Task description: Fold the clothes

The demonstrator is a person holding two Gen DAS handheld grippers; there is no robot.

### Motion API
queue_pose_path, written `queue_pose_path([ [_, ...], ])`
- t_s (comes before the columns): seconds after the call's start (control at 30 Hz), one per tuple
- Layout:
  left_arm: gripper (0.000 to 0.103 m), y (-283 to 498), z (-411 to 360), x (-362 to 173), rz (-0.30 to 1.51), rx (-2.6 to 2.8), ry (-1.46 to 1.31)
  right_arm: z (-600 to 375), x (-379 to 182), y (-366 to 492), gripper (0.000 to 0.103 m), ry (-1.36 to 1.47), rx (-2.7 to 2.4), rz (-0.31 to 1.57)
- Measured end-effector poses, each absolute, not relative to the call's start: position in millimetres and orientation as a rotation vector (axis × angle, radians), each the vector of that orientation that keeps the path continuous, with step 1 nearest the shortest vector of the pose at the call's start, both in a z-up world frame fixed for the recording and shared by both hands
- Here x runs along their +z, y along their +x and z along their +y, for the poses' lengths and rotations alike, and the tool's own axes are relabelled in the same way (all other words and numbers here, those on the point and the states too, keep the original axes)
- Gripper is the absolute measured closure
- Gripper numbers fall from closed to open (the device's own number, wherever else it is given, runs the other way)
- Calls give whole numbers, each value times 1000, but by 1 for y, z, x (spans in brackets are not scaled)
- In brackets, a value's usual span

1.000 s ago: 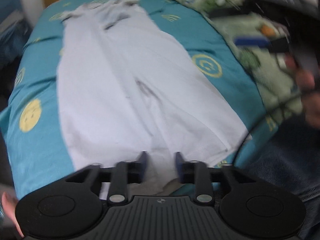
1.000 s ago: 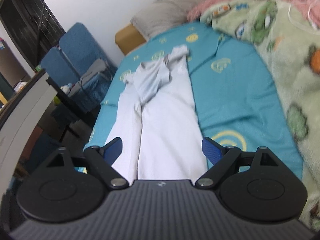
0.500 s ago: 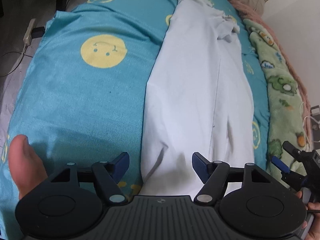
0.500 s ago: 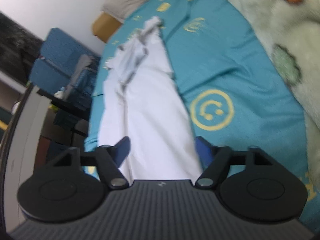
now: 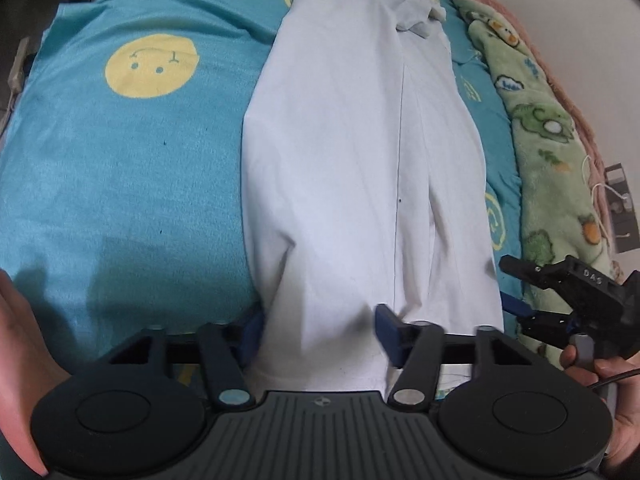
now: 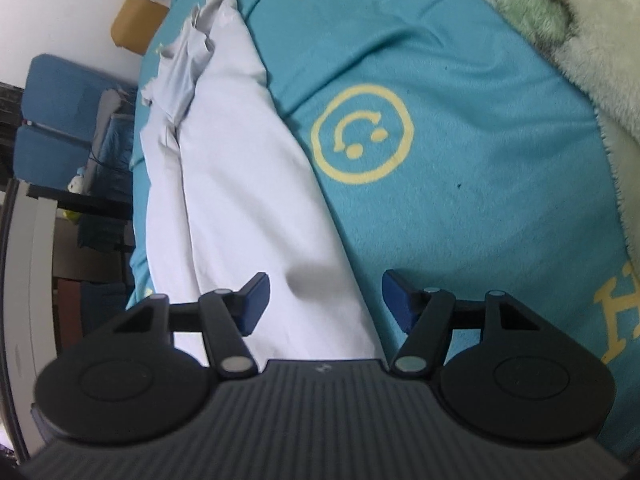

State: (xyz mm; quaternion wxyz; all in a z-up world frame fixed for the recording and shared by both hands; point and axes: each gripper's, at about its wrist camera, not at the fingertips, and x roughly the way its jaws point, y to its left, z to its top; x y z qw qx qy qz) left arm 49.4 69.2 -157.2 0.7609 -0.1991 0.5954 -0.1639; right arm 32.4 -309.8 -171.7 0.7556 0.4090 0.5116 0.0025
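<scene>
Where the white garment [image 5: 360, 152] lies lengthwise down the middle of the bed [image 5: 120, 168], its near hem reaches the bed's near edge, and both tools sit at that hem. The left hand-held gripper [image 5: 318, 332] stands wide open with its blue pads on either side of the hem's left corner; the cloth runs between them, but the pads have not closed on it. The right hand-held gripper [image 6: 324, 304] is equally spread, straddling the hem's right edge: one pad is over white cloth, the other over the teal sheet. In the left wrist view the right hand-held gripper appears just beside the garment's right corner, held in the person's hand [image 5: 588, 364].

The garment's long side edges run straight toward the far end, where the fabric is bunched and crumpled [image 6: 192, 44]. Bare teal sheet with yellow smiley prints spreads broadly to the garment's left. To its right a narrower strip of sheet separates it from a green fleece blanket [image 5: 548, 152].
</scene>
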Motion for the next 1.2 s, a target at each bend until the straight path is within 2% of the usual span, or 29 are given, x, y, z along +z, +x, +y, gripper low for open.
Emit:
queue_pose_path([
  [0.03,63,48,70,-157,1298,-359,-442,-309,-172,33,49,889,12,1126],
  [0.07,75,47,71,-157,1297,-361,-448,-308,-173,32,56,896,20,1139],
  [0.13,95,44,71,-153,1285,-369,-447,-306,-173,31,61,908,38,1161],
  [0.2,97,39,72,-147,1261,-372,-449,-302,-169,28,71,885,55,1170],
  [0.37,99,33,83,-144,1253,-346,-513,-286,-156,19,78,789,89,1178],
  [0.47,95,37,87,-149,1274,-324,-521,-279,-150,13,79,728,75,1170],
  [0.6,79,45,89,-155,1287,-310,-514,-280,-148,7,76,702,6,1148],
  [0.67,65,45,89,-157,1295,-299,-507,-281,-150,8,75,717,-20,1148],
  [0.73,60,46,89,-158,1306,-292,-505,-281,-151,9,72,714,-22,1151],
  [0.77,57,47,89,-159,1311,-291,-505,-280,-151,9,67,712,-23,1153],
  [0.87,54,50,88,-162,1332,-290,-502,-276,-152,12,30,721,-5,1150],
  [0.9,53,50,87,-162,1335,-294,-499,-276,-152,11,28,724,-3,1151],
  [1.0,52,49,86,-162,1341,-316,-479,-278,-153,11,28,742,-11,1156],
  [1.1,58,43,83,-163,1345,-347,-477,-277,-154,10,28,750,-6,1170],
  [1.17,76,39,83,-161,1339,-361,-479,-274,-155,9,28,748,8,1184],
  [1.2,79,38,82,-160,1337,-367,-476,-272,-155,9,31,748,14,1191],
])
